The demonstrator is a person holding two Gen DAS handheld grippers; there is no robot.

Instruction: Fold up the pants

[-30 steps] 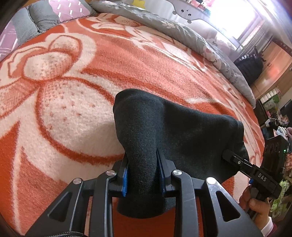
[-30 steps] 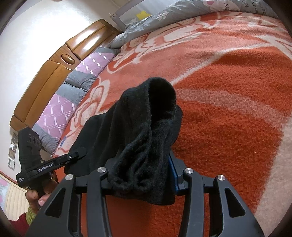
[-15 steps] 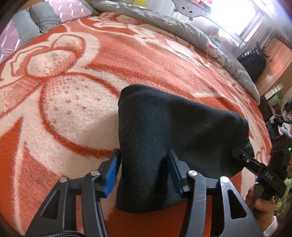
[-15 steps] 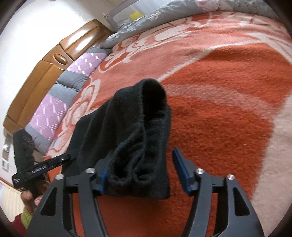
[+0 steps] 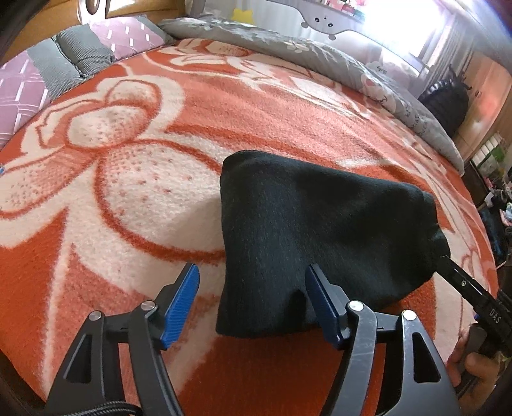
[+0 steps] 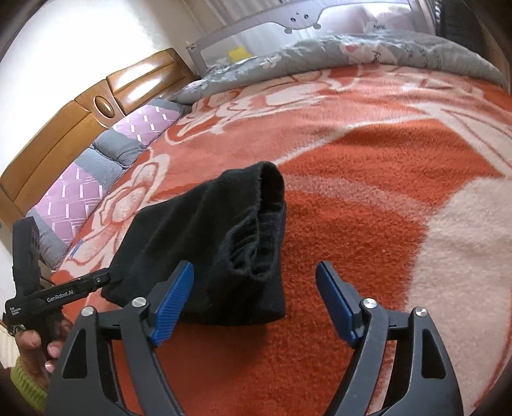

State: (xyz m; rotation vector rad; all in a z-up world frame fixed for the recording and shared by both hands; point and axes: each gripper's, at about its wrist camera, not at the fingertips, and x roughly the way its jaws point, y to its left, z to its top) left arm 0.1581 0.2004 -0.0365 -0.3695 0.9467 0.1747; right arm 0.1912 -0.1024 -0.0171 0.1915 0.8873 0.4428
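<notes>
The black pants [image 5: 320, 230] lie folded into a small bundle on the orange and white blanket [image 5: 134, 192]. My left gripper [image 5: 252, 272] is at the bundle's near left edge. Its jaws are opening, with the cloth's edge loose between the blue pads [image 5: 180, 304] and not pressed. In the right wrist view the pants [image 6: 198, 230] show their thick folded end. My right gripper [image 6: 256, 267] is at the near right corner, jaws opening, and the cloth lies by its left pad without being pinched. A hand holds each gripper: the right one [image 5: 464, 284] and the left one [image 6: 80, 284] show in the other's view.
A grey quilt [image 5: 320, 57] runs along the bed's far side, before a white bed rail [image 6: 288, 22]. Purple and grey pillows [image 6: 105, 160] lean on the wooden headboard [image 6: 80, 112]. A black bag [image 5: 448, 102] stands off the bed at the right.
Both grippers were shut on the pants and have opened wide and let go. The bundle has settled flatter on the blanket, and both grippers have drawn back a little.
</notes>
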